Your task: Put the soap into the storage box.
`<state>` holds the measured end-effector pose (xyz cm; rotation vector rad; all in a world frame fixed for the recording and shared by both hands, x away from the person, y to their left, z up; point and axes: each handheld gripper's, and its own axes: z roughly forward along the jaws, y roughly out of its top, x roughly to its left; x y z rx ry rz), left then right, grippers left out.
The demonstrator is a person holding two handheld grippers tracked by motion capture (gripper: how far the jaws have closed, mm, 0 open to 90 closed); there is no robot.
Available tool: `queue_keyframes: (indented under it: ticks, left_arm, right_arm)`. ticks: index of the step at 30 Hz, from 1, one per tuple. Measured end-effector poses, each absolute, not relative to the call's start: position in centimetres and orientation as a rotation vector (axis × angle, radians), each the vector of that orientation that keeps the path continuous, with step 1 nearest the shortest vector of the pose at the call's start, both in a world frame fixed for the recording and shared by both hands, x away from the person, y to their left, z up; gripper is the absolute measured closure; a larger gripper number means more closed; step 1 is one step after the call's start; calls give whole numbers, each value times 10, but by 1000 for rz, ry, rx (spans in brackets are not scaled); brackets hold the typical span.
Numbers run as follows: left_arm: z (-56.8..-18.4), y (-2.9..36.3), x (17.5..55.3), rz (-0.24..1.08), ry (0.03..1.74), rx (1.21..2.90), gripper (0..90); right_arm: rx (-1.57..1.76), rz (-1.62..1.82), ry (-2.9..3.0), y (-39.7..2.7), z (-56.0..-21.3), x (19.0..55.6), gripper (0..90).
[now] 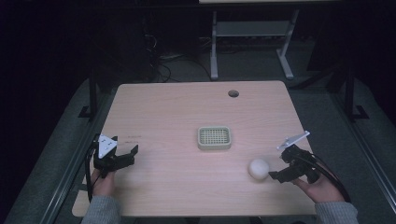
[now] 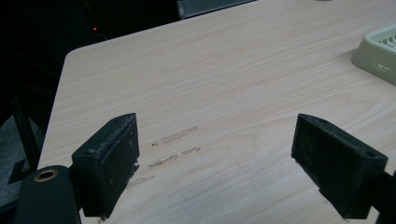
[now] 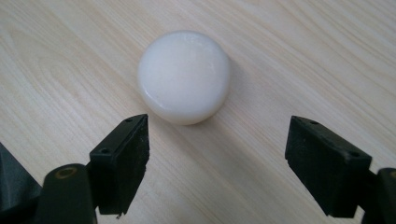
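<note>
Right tool with jaws spread wide just short of the round white soap, no long axis, lying flat near the bench front right corner, slotted tray mid-bench, left tool spread, path unobstructed

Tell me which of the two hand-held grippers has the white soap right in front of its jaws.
The right hand-held gripper: the round white soap lies just ahead of its open jaws.
</note>
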<state>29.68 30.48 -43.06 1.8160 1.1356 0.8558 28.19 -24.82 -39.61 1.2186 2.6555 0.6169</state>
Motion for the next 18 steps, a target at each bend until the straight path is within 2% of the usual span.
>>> queue_keyframes:
  ticks: [18]
  left_arm:
    - [-430,306,297,862,1133,1815,148]
  right_arm:
    - [1143,596,2706,-230,-390,289,207]
